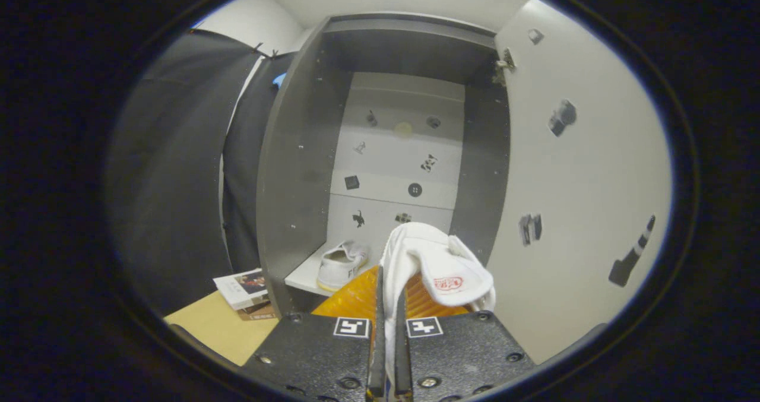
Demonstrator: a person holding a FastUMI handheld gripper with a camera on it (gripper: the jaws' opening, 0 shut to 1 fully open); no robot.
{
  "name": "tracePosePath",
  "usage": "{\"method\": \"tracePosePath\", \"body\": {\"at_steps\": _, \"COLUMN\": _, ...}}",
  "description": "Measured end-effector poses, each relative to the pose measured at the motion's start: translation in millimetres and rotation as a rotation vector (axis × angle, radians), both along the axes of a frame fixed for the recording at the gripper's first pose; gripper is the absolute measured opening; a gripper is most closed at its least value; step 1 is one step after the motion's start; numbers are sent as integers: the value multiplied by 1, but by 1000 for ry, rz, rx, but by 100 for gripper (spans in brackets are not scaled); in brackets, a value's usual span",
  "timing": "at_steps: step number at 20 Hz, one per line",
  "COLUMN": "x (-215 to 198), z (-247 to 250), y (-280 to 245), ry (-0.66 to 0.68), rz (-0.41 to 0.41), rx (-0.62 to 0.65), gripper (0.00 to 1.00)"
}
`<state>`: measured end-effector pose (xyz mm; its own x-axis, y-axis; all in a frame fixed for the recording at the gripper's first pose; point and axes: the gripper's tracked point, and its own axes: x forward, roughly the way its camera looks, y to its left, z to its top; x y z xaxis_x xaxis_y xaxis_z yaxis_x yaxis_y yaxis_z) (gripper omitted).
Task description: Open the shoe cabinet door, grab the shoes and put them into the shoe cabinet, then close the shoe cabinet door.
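1. Gripper view looks along the two fingers into an open shoe cabinet [297,152], grey on its side walls and top
2. The gripper [389,354] has its fingers drawn close together, both pressing on a thin edge of the white shoe [436,259], which stands up between them and folds over just ahead of the tips
3. This held shoe shows its white fabric and an inner sole with a red printed mark; an orange ribbed sole [356,298] lies under it, just beyond the fingers
4. Each finger block carries a small black-and-white square marker near its front edge
5. A second white shoe [339,265] sits on the cabinet's bottom shelf [303,277], at the left side of the opening, heel towards the camera
6. The cabinet's back wall [398,152] is pale and made of stacked panels, dotted with small dark stickers and one pale round spot
7. The cabinet door [582,182] stands swung open to the right of the opening, its white inner face carrying several dark stickers, and a metal hinge shows at its upper corner near the cabinet top
8. Left of the cabinet hangs dark cloth
9. Low on the left, beside the cabinet's base, a booklet [240,288] lies on a light wooden surface [208,325], with something brown partly under it
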<state>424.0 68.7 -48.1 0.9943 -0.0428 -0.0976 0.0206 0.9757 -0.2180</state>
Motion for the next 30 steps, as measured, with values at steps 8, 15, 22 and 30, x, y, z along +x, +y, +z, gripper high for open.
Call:
{"method": "tracePosePath", "body": {"at_steps": 8, "x": 73, "z": 25, "y": 18, "ry": 112, "rz": 26, "rx": 125, "gripper": 10}}
{"method": "tracePosePath", "body": {"at_steps": 15, "x": 167, "z": 0, "y": -18, "ry": 167, "rz": -87, "rx": 109, "gripper": 10}}
{"method": "tracePosePath", "body": {"at_steps": 22, "x": 234, "z": -61, "y": -83, "ry": 267, "rz": -230, "rx": 64, "gripper": 11}}
{"method": "tracePosePath", "body": {"at_steps": 30, "x": 249, "z": -107, "y": -84, "ry": 357, "rz": -228, "rx": 113, "gripper": 21}}
